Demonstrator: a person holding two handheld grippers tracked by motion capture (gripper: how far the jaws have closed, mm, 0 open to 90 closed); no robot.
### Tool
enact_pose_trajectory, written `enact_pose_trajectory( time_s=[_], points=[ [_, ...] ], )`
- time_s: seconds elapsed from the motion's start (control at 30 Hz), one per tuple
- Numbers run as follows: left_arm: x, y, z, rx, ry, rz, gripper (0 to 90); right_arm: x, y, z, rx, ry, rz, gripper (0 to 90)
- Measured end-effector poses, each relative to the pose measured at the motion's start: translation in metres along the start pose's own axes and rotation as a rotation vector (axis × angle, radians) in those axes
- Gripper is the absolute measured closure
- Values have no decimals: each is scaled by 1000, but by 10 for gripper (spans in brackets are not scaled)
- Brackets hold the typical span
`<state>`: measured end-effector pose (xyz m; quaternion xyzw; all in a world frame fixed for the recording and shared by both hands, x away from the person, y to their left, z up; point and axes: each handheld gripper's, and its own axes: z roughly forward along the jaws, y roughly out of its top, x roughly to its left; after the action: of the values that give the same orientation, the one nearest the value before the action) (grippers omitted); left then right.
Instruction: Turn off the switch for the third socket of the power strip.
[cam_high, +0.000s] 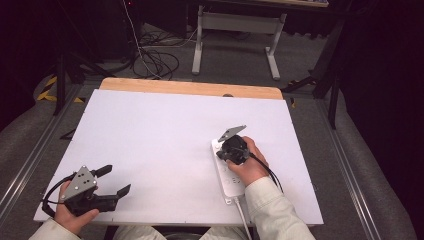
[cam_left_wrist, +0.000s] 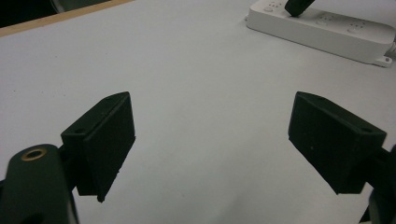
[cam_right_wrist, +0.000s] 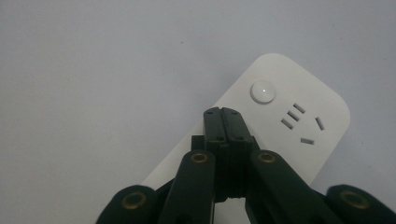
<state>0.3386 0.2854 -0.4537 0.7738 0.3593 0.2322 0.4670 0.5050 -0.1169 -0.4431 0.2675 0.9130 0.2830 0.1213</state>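
While my right gripper (cam_right_wrist: 222, 111) sits closed over the strip's (cam_right_wrist: 299, 93) button end, my left gripper (cam_left_wrist: 210, 140) gapes — bare table (cam_high: 165, 135) all around.

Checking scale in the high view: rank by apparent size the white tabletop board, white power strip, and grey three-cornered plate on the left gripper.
1. White tabletop board
2. White power strip, partly hidden under the right hand
3. Grey three-cornered plate

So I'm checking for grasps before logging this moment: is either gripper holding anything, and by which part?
Nothing is held. The right gripper is shut and empty above the white power strip; the left gripper stands open over the bare table.
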Motion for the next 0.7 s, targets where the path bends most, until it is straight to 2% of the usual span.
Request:
enact_pose_trajectory(
  time_s=[0.5,0.7],
  points=[
    [-1,0,0,2,-1,2,153,6,-1,0,-2,-43,-21,900],
    [-1,0,0,2,0,4,153,4,-2,0,-13,-26,3,900]
  ],
)
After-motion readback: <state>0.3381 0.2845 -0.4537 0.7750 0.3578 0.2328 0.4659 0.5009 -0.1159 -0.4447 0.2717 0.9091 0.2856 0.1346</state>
